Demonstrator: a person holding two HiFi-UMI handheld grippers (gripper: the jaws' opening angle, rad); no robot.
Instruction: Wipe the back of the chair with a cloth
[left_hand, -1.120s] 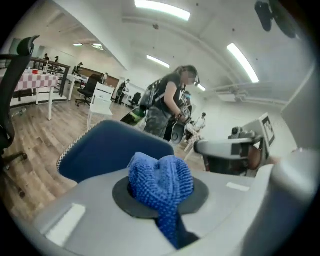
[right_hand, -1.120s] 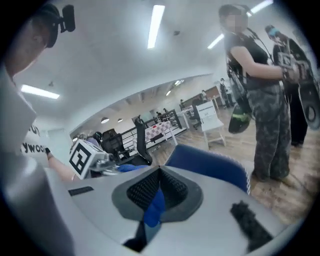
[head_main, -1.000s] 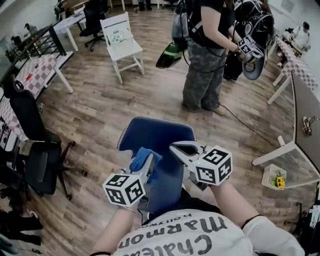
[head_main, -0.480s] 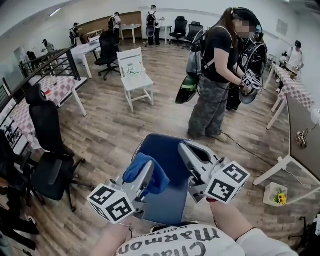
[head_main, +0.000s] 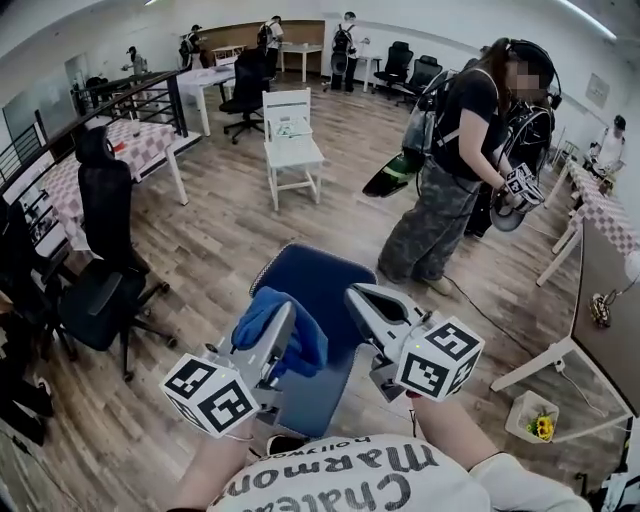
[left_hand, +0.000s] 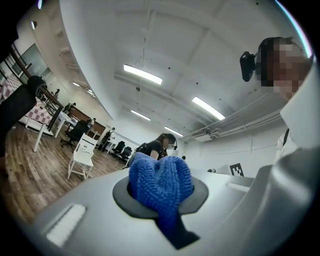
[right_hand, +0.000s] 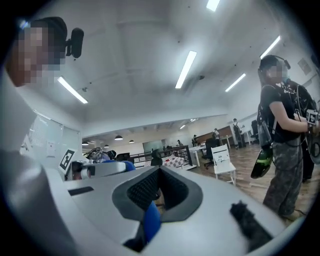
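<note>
A blue chair (head_main: 322, 278) stands right below me, and both grippers hover over it. My left gripper (head_main: 283, 322) is shut on a blue cloth (head_main: 272, 318), which bulges out between the jaws. In the left gripper view the cloth (left_hand: 161, 182) fills the space between the pads of the left gripper (left_hand: 162, 192). My right gripper (head_main: 360, 298) is beside it to the right, jaws together and empty. In the right gripper view, that gripper (right_hand: 159, 187) has a sliver of the blue chair (right_hand: 151, 222) showing under its pads.
A person (head_main: 455, 170) in camouflage trousers stands just beyond the chair, holding grippers. A white chair (head_main: 292, 140) is further back. A black office chair (head_main: 100, 270) is at the left. A table (head_main: 595, 290) stands at the right, and below it a small box (head_main: 533, 417).
The head view has tilted up to show more of the room. Both grippers stay over the blue chair, the left one a little further left, still holding the cloth.
</note>
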